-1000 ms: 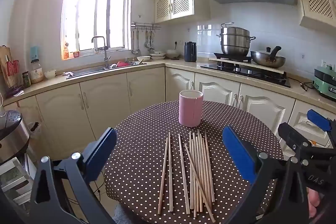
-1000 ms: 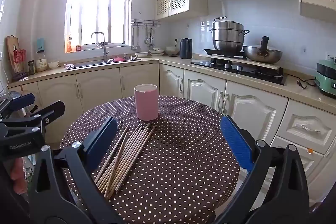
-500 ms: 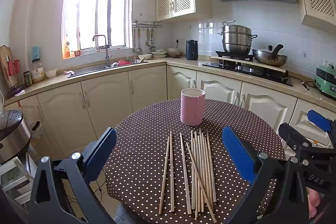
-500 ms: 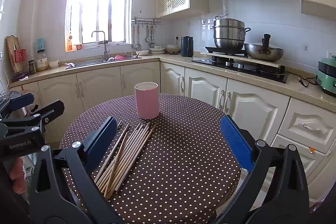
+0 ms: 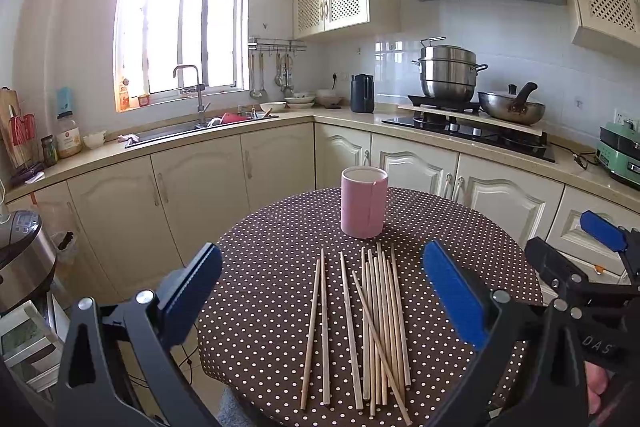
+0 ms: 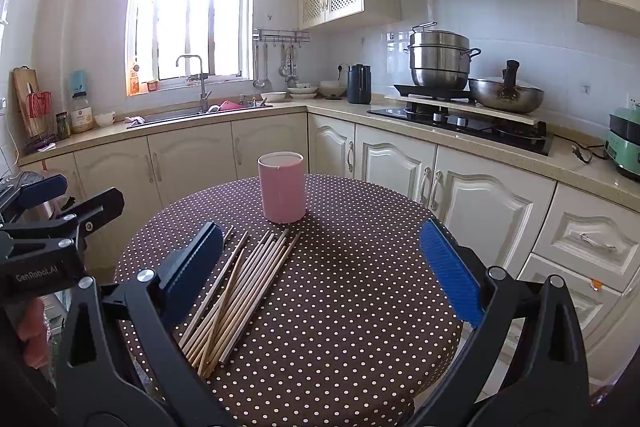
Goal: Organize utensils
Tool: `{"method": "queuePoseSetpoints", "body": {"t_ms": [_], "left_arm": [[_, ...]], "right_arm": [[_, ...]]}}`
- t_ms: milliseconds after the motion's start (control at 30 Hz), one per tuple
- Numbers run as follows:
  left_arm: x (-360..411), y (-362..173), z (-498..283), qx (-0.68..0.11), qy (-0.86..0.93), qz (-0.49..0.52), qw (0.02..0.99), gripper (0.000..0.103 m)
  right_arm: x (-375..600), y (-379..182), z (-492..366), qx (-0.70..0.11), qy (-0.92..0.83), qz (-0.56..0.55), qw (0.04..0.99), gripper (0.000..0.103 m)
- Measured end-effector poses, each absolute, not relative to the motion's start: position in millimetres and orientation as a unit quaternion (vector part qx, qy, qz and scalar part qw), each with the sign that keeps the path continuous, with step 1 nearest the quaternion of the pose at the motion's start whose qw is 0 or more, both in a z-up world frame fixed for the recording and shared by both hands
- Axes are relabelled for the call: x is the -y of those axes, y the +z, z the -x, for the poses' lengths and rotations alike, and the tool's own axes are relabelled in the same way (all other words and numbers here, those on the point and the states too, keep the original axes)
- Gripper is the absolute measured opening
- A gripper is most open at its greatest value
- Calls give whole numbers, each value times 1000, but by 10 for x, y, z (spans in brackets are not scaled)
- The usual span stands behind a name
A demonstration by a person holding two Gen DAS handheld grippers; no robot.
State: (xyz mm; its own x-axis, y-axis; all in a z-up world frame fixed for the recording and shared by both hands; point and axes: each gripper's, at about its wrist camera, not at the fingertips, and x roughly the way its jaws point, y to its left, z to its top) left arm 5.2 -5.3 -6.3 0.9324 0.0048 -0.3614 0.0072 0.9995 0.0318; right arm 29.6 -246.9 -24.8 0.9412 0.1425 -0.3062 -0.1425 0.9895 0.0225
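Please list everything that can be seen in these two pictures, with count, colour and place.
chopsticks: about a dozen, light wood, lying loose on the table in front of the cup
cup: one, pink, upright at the far side of the table
table: one, round, brown cloth with white dots
steamer pot: one, steel, on the stove
wok: one, steel, right of the steamer pot
kettle: one, dark, on the counter corner
sink: one, steel, under the window
cooker: one, green, far right on the counter
left tongs: blue pads, open, above the chopsticks
right tongs: blue pads, open, holding nothing
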Motion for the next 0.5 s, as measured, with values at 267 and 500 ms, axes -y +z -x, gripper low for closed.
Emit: {"method": "queuePoseSetpoints", "body": {"t_ms": [267,500], "left_arm": [[61,-46,-76,-186,-5,-19,982,99],[60,-37,-83,-186,-6,-18,982,99]], "right_arm": [[2446,-281,-307,-160,73,0,984,97],[2424,-270,-315,-163,74,0,984,97]]}}
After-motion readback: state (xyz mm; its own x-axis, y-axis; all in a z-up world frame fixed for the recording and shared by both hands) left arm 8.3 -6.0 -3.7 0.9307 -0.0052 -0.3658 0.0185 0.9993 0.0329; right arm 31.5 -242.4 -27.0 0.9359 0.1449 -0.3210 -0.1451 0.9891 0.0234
